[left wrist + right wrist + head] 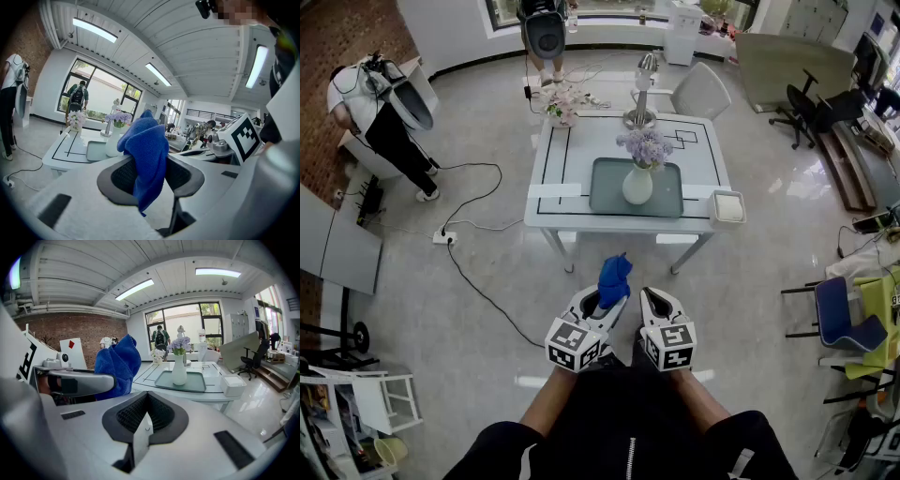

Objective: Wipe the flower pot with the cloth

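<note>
My left hand-held gripper (602,302) clamps the crumpled blue cloth (615,277); my right hand-held gripper (660,302) is closed, empty. The white flower pot (637,186) stands on a grey tray (605,190) on the white bench (581,141), well apart.

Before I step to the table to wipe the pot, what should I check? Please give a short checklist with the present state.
1. Cloth held by the left gripper: ok, the jaws are shut on it.
2. Right gripper free to steady the pot: ok, the jaws are together with nothing between them.
3. Pot upright on the tray: ok.
4. Pot within reach: not ok, both grippers are short of the table.
5. Floor ahead: cannot tell, a cable runs toward the feet on the left.
</note>
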A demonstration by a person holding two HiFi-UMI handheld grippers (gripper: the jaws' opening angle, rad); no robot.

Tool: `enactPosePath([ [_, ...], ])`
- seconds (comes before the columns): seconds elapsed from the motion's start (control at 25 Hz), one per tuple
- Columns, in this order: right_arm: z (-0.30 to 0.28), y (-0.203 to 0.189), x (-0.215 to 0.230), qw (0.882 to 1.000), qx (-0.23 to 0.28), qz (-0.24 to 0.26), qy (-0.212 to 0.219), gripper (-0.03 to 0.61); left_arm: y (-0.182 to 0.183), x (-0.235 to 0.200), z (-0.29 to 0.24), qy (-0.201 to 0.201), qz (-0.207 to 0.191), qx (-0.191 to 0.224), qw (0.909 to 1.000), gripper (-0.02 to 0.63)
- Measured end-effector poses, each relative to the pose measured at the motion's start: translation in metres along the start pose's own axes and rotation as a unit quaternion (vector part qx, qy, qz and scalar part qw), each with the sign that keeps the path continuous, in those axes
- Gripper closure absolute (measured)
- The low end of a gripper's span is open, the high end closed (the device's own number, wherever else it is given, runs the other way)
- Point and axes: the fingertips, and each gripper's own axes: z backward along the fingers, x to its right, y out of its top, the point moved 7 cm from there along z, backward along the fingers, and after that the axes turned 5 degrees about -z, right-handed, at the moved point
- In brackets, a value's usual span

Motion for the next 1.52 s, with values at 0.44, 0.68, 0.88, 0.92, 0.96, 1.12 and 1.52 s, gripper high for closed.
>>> enactPosePath([
  [0.44, -0.010, -0.008, 0.000, 1.000, -0.009, -0.028, 0.008, 0.570, -0.011, -0.016, -0.005, -0.002, 0.024, -0.011, 0.9997, 0.456],
  [0.68, -0.019, -0.012, 0.018, 0.998, -0.037, -0.045, 0.008, 0.569, -0.013, -0.034, -0.029, 0.001, 0.046, -0.019, 0.9987, 0.456],
  [0.88, -0.048, 0.001, 0.039, 0.998, -0.039, -0.056, 0.004, 0.570, -0.007, -0.059, -0.051, 0.011, 0.049, -0.027, 0.9984, 0.456],
  [0.92, -0.056, 0.005, 0.042, 0.998, -0.040, -0.057, 0.007, 0.571, -0.005, -0.065, -0.056, 0.014, 0.049, -0.028, 0.9983, 0.456],
  [0.96, -0.065, 0.010, 0.045, 0.997, -0.040, -0.058, 0.011, 0.569, -0.003, -0.072, -0.061, 0.017, 0.049, -0.028, 0.9982, 0.456],
  [1.12, -0.100, 0.027, 0.056, 0.997, -0.045, -0.061, 0.027, 0.570, 0.006, -0.101, -0.083, 0.031, 0.053, -0.034, 0.9976, 0.456],
  [1.52, -0.180, 0.075, 0.093, 0.994, -0.059, -0.064, 0.071, 0.570, 0.021, -0.173, -0.148, 0.061, 0.029, -0.073, 0.9950, 0.456],
])
